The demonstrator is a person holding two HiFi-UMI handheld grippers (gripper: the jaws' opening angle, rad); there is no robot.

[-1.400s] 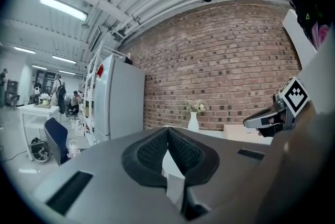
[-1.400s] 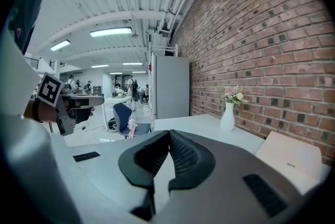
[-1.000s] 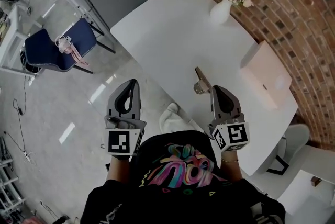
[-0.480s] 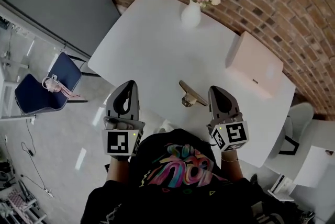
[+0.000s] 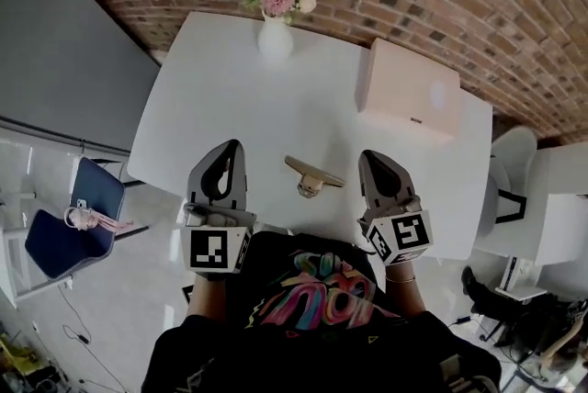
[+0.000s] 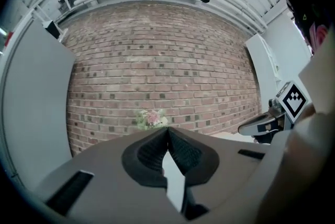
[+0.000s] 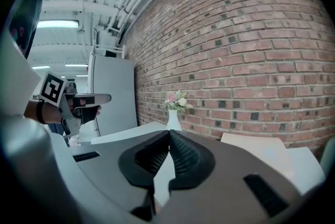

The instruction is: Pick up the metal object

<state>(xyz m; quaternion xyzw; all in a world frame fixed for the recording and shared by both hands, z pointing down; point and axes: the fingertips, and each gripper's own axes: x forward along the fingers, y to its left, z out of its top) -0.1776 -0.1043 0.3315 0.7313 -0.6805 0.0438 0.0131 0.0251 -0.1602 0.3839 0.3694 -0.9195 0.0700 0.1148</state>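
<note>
Lying between both jaws (untouched): metal object (image 5: 312, 175)

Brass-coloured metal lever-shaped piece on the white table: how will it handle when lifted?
The brass-coloured metal piece looks rigid and probably heavy for its size. Its smooth flat bar may slip in a grip. It seems propped on a short round stub, so it could tip if nudged.

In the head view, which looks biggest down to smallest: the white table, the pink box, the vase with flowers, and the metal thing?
1. white table
2. pink box
3. vase with flowers
4. metal object
The vase stands farther from the camera than the metal object, yet it looks bigger.
</note>
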